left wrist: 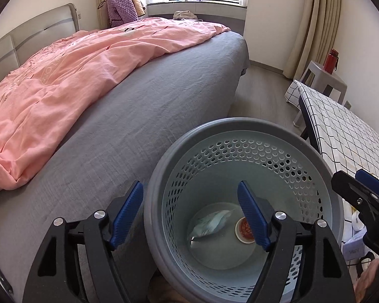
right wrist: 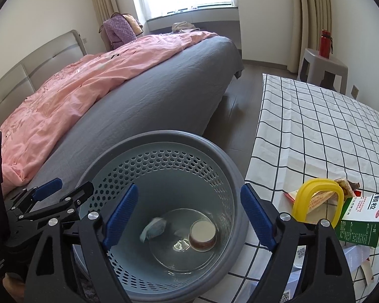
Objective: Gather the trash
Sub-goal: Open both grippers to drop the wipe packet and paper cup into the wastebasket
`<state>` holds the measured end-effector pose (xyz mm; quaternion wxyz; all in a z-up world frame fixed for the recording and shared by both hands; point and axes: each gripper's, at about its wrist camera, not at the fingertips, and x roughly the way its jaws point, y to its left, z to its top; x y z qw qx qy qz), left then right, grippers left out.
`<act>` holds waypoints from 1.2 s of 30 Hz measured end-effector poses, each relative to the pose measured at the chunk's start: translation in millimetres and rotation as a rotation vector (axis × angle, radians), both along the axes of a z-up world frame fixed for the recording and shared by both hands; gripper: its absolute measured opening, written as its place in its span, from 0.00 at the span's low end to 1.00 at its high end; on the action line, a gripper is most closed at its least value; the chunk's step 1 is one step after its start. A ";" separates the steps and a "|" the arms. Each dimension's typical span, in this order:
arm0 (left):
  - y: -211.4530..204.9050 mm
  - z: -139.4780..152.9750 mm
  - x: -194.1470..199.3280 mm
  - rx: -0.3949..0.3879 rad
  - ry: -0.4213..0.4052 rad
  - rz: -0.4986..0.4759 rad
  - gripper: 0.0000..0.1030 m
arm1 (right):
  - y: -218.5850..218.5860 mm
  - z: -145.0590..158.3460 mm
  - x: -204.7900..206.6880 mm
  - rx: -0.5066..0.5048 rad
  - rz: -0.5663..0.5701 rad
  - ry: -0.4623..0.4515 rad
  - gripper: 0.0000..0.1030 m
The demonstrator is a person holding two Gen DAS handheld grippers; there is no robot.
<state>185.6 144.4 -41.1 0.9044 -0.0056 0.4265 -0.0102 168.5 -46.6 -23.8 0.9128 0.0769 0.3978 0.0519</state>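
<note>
Cardboard and thin plastic make up the remaining trash, so expect light, crushable items. On the checked table (right wrist: 315,126), just beside the grey perforated bin (right wrist: 164,139), lie a green-and-white carton (right wrist: 361,222), a yellow plastic ring (right wrist: 318,197) and an orange wrapper (right wrist: 313,199) under it.

Both tools are released and hold nothing: the left gripper (left wrist: 189,214) and right gripper (right wrist: 189,217) hang over the bin mouth with jaws spread wide. A crumpled pale bag (left wrist: 209,224) and a small round cup (right wrist: 202,232) already lie on the bin floor.

Handling guidance:
- Carton: appears stiff enough to pinch across its narrow faces. Close gently; the walls will likely buckle under force.
- Ring: smooth and probably slippery. Take it across the arch, not the curved top.
- Wrapper: limp. Pinch a raised fold.

Clearance: the table edge sits close against the bin rim, so you have little travel to cover. The bed (right wrist: 164,88) borders the bin on the left side. Lift items clear of the rim before crossing.
</note>
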 end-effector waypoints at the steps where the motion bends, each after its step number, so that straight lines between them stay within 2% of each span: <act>1: -0.1 0.0 -0.4 0.000 -0.002 -0.001 0.72 | 0.0 -0.4 -0.1 0.000 0.000 0.001 0.79; 36: -12.3 8.6 -10.9 0.010 -0.036 -0.037 0.72 | -11.3 1.2 -17.6 0.020 -0.022 0.005 0.79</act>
